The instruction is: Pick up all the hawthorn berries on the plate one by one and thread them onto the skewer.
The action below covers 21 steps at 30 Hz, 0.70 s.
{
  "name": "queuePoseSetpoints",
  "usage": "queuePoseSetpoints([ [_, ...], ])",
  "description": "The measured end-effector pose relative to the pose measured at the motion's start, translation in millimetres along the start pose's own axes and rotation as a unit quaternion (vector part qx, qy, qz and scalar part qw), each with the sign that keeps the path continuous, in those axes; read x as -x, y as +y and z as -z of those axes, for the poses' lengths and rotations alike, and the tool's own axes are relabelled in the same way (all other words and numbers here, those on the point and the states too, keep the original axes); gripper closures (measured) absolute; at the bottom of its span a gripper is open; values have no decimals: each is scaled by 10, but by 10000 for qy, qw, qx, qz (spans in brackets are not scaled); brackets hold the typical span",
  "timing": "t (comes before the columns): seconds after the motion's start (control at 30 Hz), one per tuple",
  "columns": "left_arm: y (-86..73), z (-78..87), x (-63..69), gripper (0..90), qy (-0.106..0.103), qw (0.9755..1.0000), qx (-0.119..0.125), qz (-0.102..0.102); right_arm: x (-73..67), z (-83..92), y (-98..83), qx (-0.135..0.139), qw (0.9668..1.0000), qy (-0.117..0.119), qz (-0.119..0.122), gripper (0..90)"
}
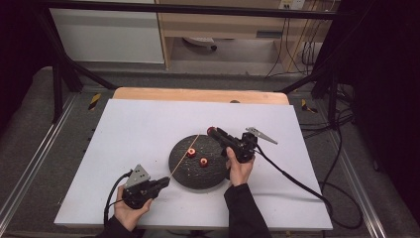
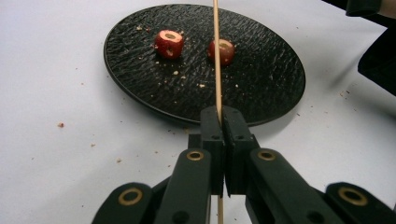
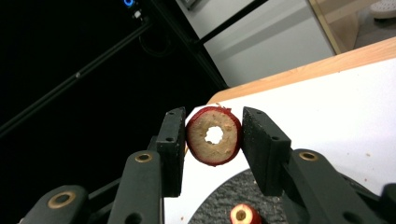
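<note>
Left claw (image 2: 222, 122) clamps skewer (image 2: 216, 51) | right claw (image 3: 212, 140) grips cored fruit (image 3: 214, 135) above plate (image 1: 178, 171)

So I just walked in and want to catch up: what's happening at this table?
A person is threading cored red fruit pieces onto a thin wooden skewer. The left hand-held gripper is shut on the skewer, which slants out over a black plate. The right hand-held gripper is shut on one cored fruit piece, held up above the plate's far side. Two more fruit pieces lie on the plate. No piece is on the skewer yet.
</note>
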<state>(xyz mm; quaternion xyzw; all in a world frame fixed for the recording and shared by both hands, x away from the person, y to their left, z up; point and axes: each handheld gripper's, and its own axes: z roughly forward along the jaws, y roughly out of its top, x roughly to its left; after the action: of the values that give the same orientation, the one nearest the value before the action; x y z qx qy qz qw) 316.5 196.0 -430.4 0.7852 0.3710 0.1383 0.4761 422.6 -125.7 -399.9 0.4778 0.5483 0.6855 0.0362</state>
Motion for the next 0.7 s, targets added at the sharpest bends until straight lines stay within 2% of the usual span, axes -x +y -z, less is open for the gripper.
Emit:
queuePoseSetpoints([
  [0.27, 9, -6, 33, 881, -45, 10000, 53, 21, 28, -28, 38, 288, 9995, 9, -98, 613],
  [0.7, 60, -72, 125, 881, -148, 9998, 93, 88, 78, -86, 17, 571, 9980, 164, -231, 614],
])
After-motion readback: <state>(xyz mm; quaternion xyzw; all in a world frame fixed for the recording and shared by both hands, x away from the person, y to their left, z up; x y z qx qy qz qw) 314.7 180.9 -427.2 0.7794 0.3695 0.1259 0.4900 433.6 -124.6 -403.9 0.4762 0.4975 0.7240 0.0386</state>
